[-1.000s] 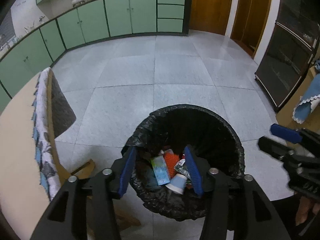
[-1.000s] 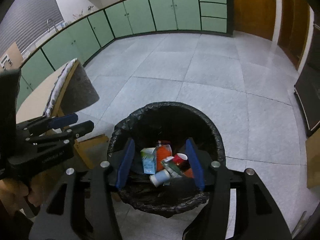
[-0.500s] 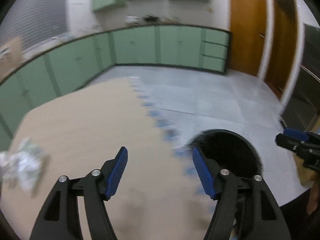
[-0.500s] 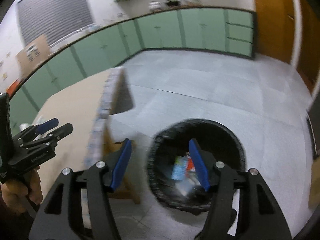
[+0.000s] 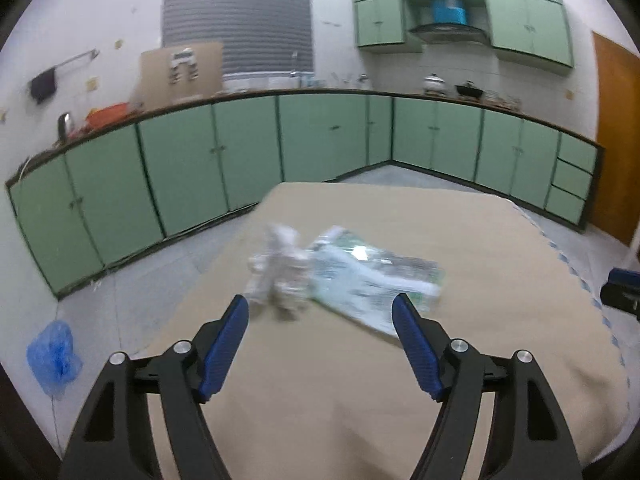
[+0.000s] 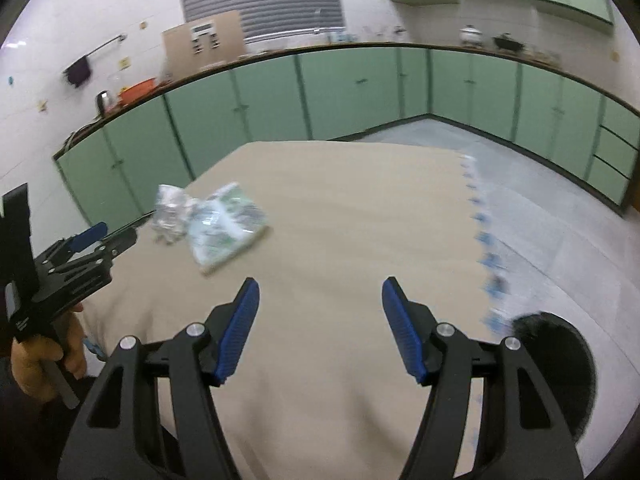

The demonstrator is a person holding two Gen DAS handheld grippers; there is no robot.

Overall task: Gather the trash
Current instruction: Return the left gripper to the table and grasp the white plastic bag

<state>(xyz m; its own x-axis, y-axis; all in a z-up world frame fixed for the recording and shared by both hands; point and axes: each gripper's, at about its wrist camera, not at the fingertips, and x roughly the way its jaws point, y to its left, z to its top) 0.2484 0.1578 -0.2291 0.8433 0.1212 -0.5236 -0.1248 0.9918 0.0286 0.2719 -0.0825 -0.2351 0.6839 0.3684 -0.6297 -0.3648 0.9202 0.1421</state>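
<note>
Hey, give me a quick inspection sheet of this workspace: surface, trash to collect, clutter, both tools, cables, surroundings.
Surface: table under a beige cloth, mostly bare.
Job's things: crumpled clear plastic and a flattened green-and-white wrapper lie side by side on the cloth, seemingly touching; black-lined bin stands on the floor by the table's edge.
Clutter: blue plastic bag on the floor near the cabinets.
Grippers: left tool open, empty, its jaws just opening wider, aimed at the trash; right tool open, empty, also just opening, over bare cloth.
Cables: nothing seen.
Surroundings: green cabinets, cookware on the counter, shuttered window, wooden door.
</note>
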